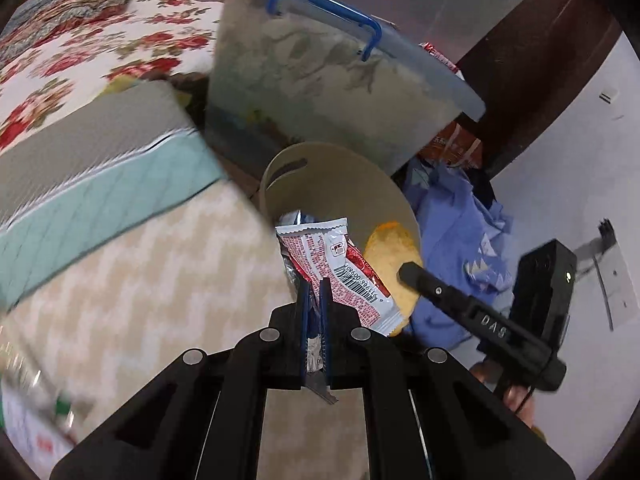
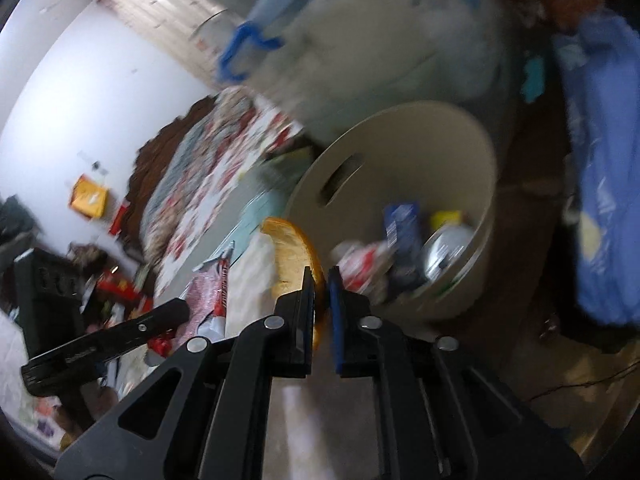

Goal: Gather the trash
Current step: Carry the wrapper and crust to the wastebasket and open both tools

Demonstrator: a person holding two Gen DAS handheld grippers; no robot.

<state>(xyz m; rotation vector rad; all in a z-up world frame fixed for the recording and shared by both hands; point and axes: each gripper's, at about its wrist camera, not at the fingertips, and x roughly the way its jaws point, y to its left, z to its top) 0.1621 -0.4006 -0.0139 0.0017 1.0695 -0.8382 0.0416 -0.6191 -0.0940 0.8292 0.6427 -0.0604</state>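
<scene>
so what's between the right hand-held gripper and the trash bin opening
Only the orange peel it is clamping, sticking out toward the beige trash bin; past the peel the stretch is bare. The right wrist view shows this, and wrappers and a can already lie in the bin.

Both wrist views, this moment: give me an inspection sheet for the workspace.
Surface: bed with a beige zigzag cover.
Job's things: red-and-white snack wrapper and orange peel, both held at the beige waste bin, which already holds a can and packets.
Clutter: blue cloth; translucent storage box with a blue handle.
Grippers: left gripper fingers shut on the wrapper; right gripper fingers shut on the peel.
Cables: thin wire on the floor.
Surroundings: floral quilt, white wall.
</scene>
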